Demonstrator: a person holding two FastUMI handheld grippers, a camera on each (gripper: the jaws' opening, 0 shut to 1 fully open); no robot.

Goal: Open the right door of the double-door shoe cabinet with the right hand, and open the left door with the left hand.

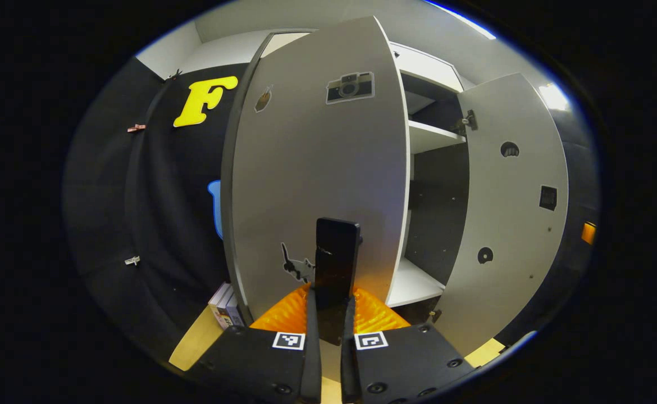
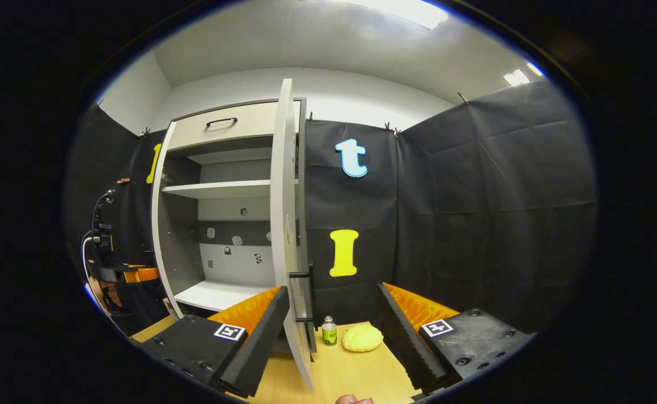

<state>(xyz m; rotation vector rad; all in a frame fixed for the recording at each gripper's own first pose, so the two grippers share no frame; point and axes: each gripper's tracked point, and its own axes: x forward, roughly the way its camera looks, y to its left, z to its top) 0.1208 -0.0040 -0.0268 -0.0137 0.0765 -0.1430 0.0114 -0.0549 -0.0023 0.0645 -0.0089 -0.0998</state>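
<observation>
While the left gripper is clamping its jaws on the black bar handle of the grey left door, the right gripper is sitting wide open, empty, beside the swung-out grey right door.

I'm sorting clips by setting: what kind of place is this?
Probably a staged recording booth, not a home: a shoe cabinet with both doors open stands against black cloth walls, with a small bottle on the wooden floor.

Light source: ceiling panels at 12 o'clock, bright glare.
Distortion: strong fisheye bending toward edges.
Focus: sharp.
</observation>
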